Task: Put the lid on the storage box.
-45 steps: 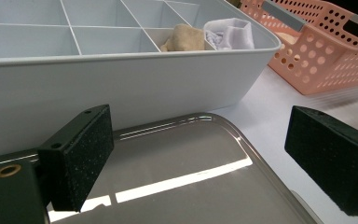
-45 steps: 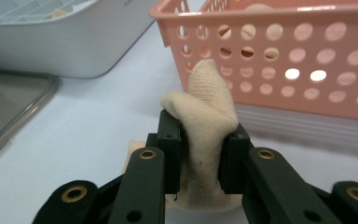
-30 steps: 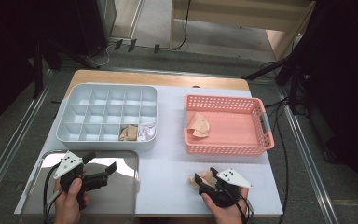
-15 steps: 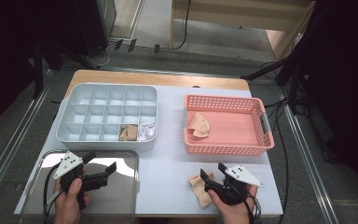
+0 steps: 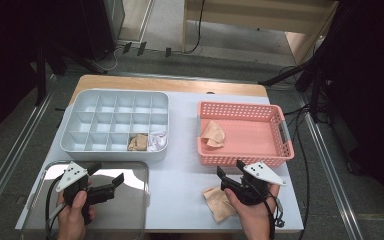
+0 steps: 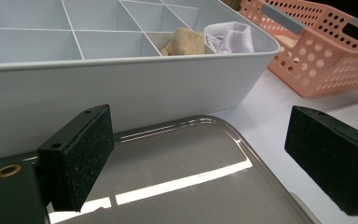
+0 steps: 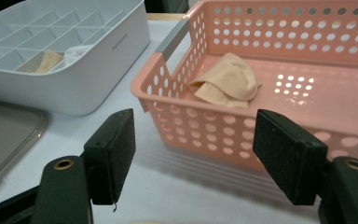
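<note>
My right gripper (image 5: 230,168) is open and holds nothing, raised just in front of the pink basket (image 5: 280,150). In the right gripper view, only bare table and the basket's wall show between its jaws (image 7: 200,156). A beige cloth (image 5: 219,202) lies flat on the table to the left of the right hand. Another beige cloth (image 5: 212,134) sits in the basket's left part (image 7: 226,81). My left gripper (image 5: 106,173) is open and empty over the steel tray (image 5: 130,172), facing the grey compartment box (image 6: 121,88).
The grey compartment box (image 5: 75,145) holds a beige cloth (image 5: 139,142) and a white cloth (image 5: 157,141) in its front right cells. The table's front edge runs just behind both hands. Cables trail off the right side.
My right gripper has lifted off the beige cloth and drifted a little right, leaving the cloth flat on the table. The left gripper has not moved.
</note>
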Demonstrator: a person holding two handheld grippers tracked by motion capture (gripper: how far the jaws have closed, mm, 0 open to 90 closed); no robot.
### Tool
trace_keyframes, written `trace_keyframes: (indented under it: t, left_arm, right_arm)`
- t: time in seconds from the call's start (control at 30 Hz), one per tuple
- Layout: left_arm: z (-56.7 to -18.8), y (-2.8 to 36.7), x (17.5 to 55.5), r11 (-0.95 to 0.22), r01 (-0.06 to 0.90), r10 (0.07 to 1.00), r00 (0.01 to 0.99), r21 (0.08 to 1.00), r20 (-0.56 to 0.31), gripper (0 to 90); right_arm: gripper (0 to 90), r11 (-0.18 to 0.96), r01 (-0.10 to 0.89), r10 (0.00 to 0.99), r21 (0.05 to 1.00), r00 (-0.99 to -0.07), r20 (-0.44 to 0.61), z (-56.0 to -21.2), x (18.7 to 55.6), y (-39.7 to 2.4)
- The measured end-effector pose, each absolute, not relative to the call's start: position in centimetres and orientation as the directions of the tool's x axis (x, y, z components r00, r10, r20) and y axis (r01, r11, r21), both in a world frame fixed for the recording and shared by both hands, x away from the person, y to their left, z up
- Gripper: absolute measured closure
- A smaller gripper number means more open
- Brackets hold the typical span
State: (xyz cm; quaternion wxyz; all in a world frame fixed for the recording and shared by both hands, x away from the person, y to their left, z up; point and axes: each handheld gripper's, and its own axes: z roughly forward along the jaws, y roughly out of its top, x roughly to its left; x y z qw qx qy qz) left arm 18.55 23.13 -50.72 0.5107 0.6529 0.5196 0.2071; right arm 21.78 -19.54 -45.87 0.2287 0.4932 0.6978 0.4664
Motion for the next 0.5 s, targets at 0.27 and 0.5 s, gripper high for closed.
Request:
trace_keyframes:
  t: [0.27, 0.5]
  left_arm:
    - [-50.7, 23.3, 18.5, 0.061, 0.466, 0.891, 0.374, 0.883, -0.258, 8.5]
    - [-50.6, 23.3, 18.6, 0.062, 0.465, 0.892, 0.371, 0.883, -0.258, 8.5]
  right_arm:
    - [30.2, 0.07, 0.478, 0.905, 0.876, -0.399, 0.146, -44.8, 23.3, -19.1]
    - [30.5, 0.082, 0.477, 0.907, 0.875, -0.399, 0.133, -43.8, 25.0, -18.7]
